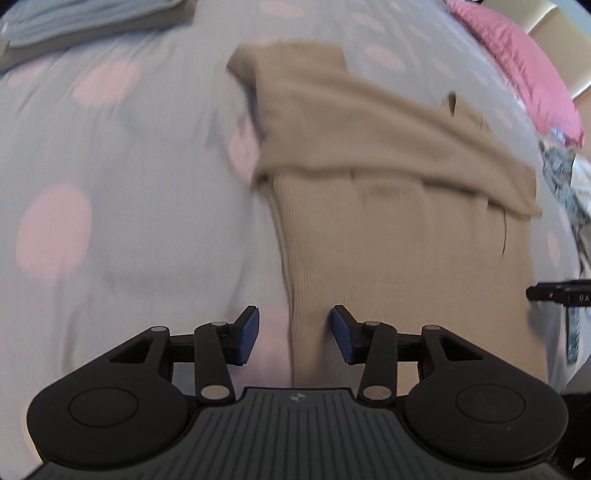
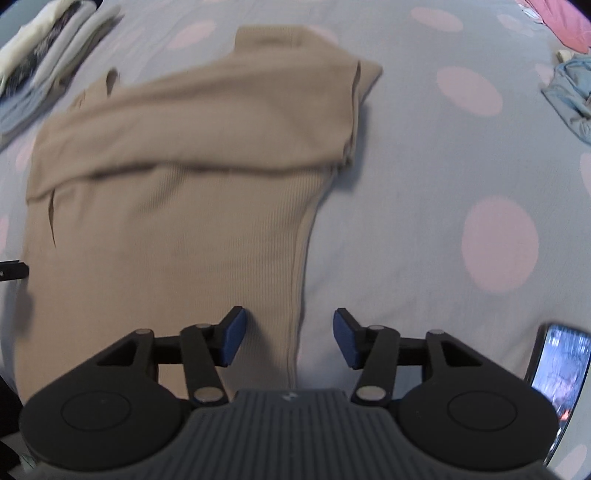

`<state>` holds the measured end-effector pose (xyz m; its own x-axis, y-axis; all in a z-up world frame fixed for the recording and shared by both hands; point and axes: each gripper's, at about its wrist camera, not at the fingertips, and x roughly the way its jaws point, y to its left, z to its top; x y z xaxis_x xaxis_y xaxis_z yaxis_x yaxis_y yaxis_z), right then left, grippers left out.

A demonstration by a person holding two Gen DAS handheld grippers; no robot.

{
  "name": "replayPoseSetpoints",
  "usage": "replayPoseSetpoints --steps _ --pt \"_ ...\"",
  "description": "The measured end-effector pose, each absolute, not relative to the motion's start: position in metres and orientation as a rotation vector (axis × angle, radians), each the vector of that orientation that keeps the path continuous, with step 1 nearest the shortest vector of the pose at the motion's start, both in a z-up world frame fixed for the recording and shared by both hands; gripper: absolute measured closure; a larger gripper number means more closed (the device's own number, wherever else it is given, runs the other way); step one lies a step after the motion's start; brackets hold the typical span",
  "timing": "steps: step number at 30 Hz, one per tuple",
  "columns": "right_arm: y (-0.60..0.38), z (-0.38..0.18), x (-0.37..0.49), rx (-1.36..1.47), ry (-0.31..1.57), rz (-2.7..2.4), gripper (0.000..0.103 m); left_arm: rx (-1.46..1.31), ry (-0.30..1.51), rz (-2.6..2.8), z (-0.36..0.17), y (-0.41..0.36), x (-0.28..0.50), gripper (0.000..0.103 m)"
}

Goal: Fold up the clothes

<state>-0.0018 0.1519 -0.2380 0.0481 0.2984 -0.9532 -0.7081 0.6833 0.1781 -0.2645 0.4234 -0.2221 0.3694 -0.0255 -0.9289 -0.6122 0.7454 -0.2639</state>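
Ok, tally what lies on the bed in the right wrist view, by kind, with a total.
tan garment, partly folded: 1
stack of folded clothes: 1
loose blue garment: 1
pink cloth: 1
phone: 1
Total: 5

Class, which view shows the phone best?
The right wrist view: the phone lies at its lower right edge on the bedsheet, screen lit, beside the right gripper. The left wrist view does not show it at all.
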Motion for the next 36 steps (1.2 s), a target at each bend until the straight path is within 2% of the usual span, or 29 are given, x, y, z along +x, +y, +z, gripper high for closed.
replayPoseSetpoints --steps 8,11,12,15,16,17,19,28,36 --pt "0.133 -0.246 -0.044 -0.442 1.304 0.825 0.045 -0.628 1.187 0.435 -0.224 0.385 -0.289 0.065" --pt "0.125 -0.248 -0.058 -0.458 1.319 0.826 0.047 -0.614 1.221 0.431 -0.224 0.373 -0.294 0.071" --pt "0.122 -0.249 -0.062 -0.462 1.327 0.825 0.047 -0.613 1.230 0.424 -0.224 0.370 -0.296 0.078" --pt "0.111 -0.252 -0.073 -0.454 1.348 0.830 0.060 -0.616 1.247 0.404 -0.223 0.363 -0.299 0.092" --pt "0.107 -0.251 -0.076 -0.446 1.347 0.832 0.068 -0.622 1.245 0.397 -0.221 0.363 -0.300 0.097" --pt "0.104 -0.249 -0.077 -0.434 1.348 0.834 0.081 -0.625 1.239 0.393 -0.219 0.363 -0.302 0.097" --pt "0.096 -0.244 -0.074 -0.395 1.353 0.830 0.094 -0.637 1.216 0.386 -0.213 0.365 -0.306 0.099" --pt "0.091 -0.201 -0.050 -0.278 1.278 0.850 0.096 -0.689 1.054 0.374 -0.166 0.395 -0.312 0.101" --pt "0.135 -0.186 -0.020 -0.335 1.134 0.874 0.096 -0.520 1.015 0.397 -0.156 0.422 -0.259 0.101"
